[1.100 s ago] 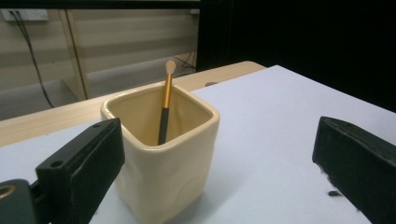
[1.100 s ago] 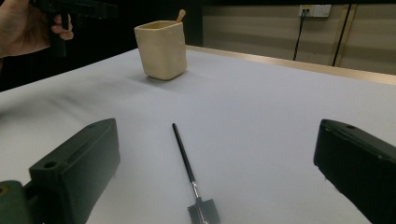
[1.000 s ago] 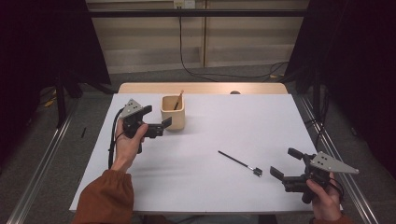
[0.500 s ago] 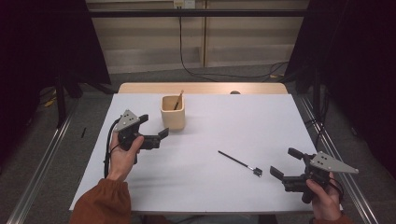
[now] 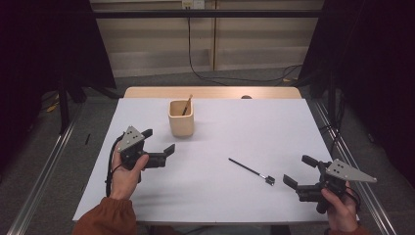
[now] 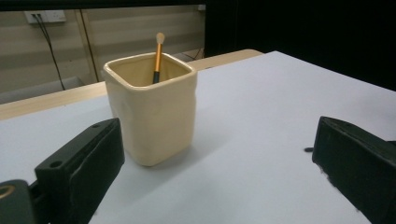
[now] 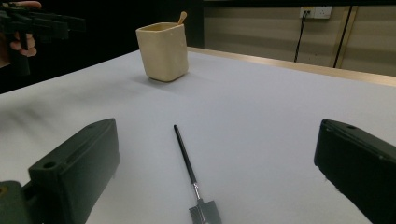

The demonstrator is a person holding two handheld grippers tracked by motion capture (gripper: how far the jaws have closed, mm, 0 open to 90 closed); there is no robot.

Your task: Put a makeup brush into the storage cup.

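One black brush lies right of frame centre, its head small and hard to read, one orange-handled brush half sunk in the single cup above, left gripper and right gripper both jaws apart, empty.

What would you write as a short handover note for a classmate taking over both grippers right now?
Left gripper: open, holding nothing, near the table's left side, aimed towards the cream cup.
Right gripper: open, holding nothing, low at the near right, aimed at the black brush.
Things: the cup stands upright at the back centre of the white table, with an orange-handled brush leaning inside. The black brush lies flat on the table, its head towards the right gripper.
Done: one brush is in the cup.
Left, probably: grip the black brush with the right gripper and stand it in the cup.
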